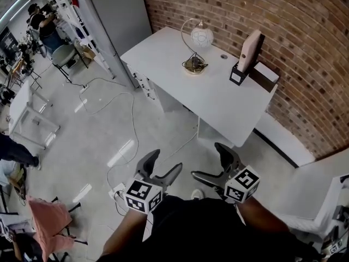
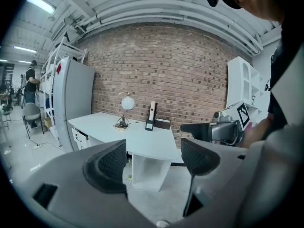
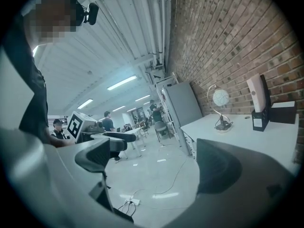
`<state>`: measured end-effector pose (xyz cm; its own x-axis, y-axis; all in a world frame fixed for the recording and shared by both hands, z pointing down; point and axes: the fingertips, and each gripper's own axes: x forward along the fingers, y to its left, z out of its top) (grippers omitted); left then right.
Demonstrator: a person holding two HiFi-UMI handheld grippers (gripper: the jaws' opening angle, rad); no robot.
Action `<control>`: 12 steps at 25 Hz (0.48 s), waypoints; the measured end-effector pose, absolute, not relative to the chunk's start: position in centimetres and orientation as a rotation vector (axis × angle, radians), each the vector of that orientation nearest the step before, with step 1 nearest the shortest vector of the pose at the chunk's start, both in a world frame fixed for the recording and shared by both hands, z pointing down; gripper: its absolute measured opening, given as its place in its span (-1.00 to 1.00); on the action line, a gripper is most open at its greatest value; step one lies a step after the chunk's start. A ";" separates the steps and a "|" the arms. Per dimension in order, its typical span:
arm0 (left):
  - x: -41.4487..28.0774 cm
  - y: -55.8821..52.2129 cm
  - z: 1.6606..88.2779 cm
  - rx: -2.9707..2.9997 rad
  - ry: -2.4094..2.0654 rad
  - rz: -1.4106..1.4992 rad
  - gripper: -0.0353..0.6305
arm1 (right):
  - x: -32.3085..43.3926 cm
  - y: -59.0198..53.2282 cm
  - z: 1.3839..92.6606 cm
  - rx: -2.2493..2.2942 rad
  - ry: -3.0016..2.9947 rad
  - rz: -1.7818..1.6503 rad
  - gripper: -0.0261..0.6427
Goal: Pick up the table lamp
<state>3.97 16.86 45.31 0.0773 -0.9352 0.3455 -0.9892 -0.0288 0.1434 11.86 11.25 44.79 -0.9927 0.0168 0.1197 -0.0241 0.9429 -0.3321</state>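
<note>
The table lamp (image 1: 195, 48) has a white globe on a curved metal hoop and a round base; it stands on the white table (image 1: 180, 86) by the brick wall. The lamp (image 2: 124, 109) also shows far off in the left gripper view, and the lamp (image 3: 221, 108) at the right in the right gripper view. My left gripper (image 1: 161, 168) and right gripper (image 1: 210, 162) hang over the floor near my body, well short of the table. Both are open with nothing between their jaws.
A pink upright object in a black holder (image 1: 245, 59) and a dark box (image 1: 264, 76) stand on the table's right part. A tall grey cabinet (image 1: 117, 15) stands left of the table. Cables and a power strip (image 1: 117, 190) lie on the floor. People (image 1: 43, 23) are at far left.
</note>
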 end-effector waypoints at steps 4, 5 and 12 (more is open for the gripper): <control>4.0 15.1 46.1 2.019 -1.867 0.268 0.19 | 11.6 9.7 45.2 0.014 -2.968 0.562 0.79; 4.0 14.6 46.3 2.021 -1.858 0.279 0.19 | 11.5 9.3 45.4 0.020 -2.965 0.571 0.79; 2.8 12.0 47.7 2.033 -1.797 0.307 0.19 | 9.8 7.3 47.3 0.039 -2.936 0.614 0.78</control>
<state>2.77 11.96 47.74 0.1454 -0.8942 0.4234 -0.9840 -0.0864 0.1557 9.80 7.29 47.26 -0.9896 0.0034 0.1441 -0.0546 0.9164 -0.3966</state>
